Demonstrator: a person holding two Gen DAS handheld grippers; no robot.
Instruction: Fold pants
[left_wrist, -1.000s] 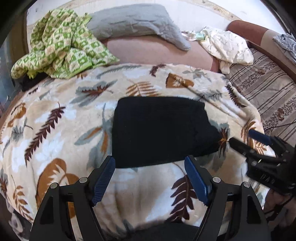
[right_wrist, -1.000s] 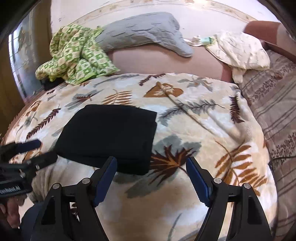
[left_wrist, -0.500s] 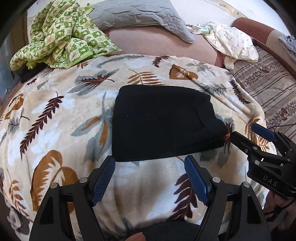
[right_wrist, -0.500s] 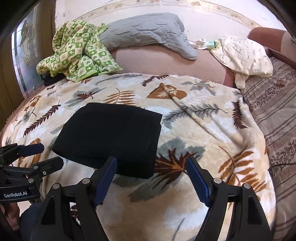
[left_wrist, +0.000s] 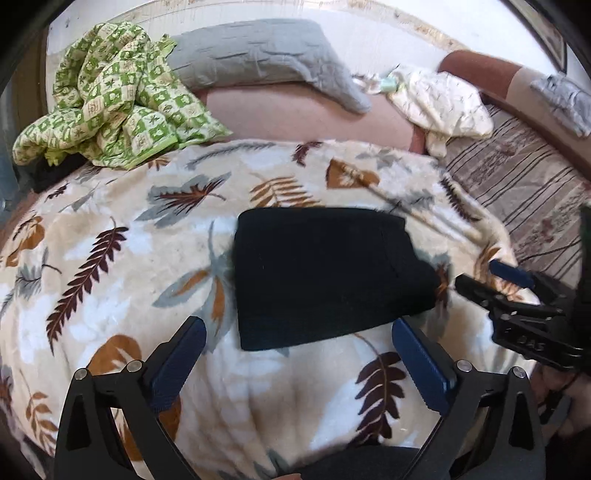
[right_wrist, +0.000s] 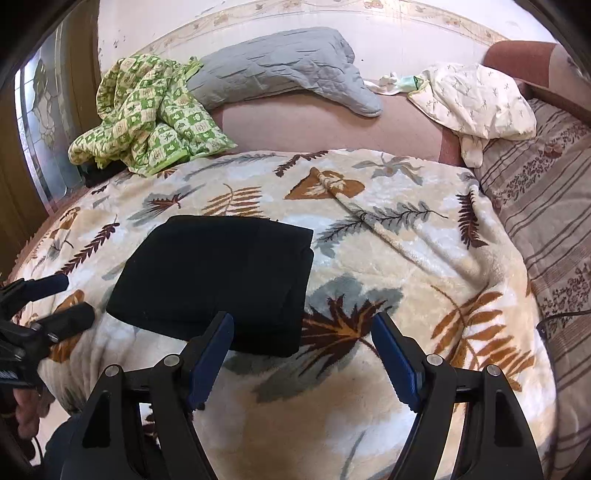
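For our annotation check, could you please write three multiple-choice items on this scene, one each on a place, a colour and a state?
1. Where do the pants lie?
A. on the leaf blanket
B. on the grey pillow
C. on the striped sheet

2. What colour are the pants?
A. green
B. black
C. cream

3. How do the left gripper and right gripper stand?
A. both shut on the pants
B. one open, one shut
C. both open, holding nothing

Answers: 1 A, the leaf print surrounds the pants on all sides. 2 B, they are uniformly black in both views. 3 C, each wrist view shows wide-apart fingers with only blanket between them.
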